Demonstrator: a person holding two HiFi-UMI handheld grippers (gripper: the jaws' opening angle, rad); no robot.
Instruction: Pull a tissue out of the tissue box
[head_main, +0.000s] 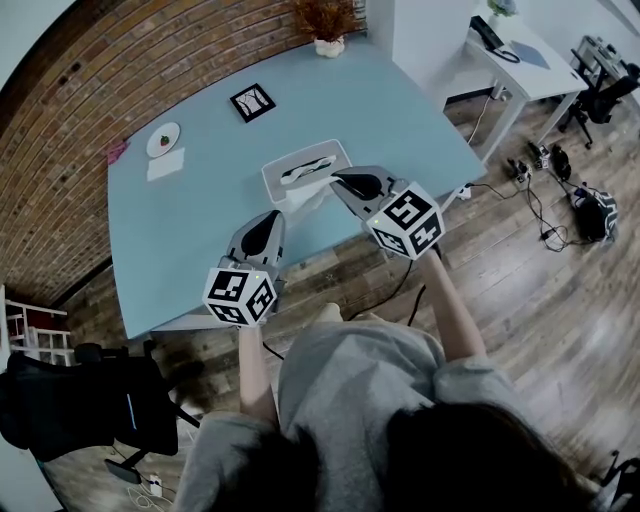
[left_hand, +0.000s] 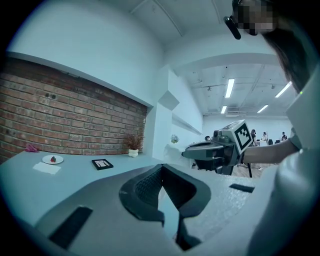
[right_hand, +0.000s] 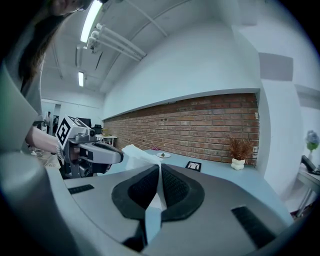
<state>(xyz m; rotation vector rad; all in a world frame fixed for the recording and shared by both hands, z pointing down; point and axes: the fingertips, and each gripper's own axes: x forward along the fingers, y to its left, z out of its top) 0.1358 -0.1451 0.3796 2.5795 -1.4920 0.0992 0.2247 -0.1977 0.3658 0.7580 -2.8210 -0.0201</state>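
The main risk is that the tissue box (head_main: 335, 152) comes along with the pull. Nothing pins it down: the left gripper (head_main: 270, 218) hovers near-left of it, its fingers closed on nothing. A sheet that catches in the slot could drag the light box toward the near edge of the bench (head_main: 190, 220) or tip it up. The right gripper (head_main: 338, 182) has its fingers pinched together on the tissue (head_main: 308, 197). The tissue stands as a crumpled white tuft at the box's near side, between the slot and the fingertips, and in the right gripper view it bunches up just past the closed fingers. The hold looks to be on a small fold only, so a sharp tug may tear the sheet or let it slip free, and the next sheet may trail out after it. The box appears to hold more tissue, with some white showing in its oval slot. At the far left a small plate (head_main: 163, 139) carries one red item, perhaps a strawberry. A white pot (head_main: 329, 46) at the far edge holds a dried plant.
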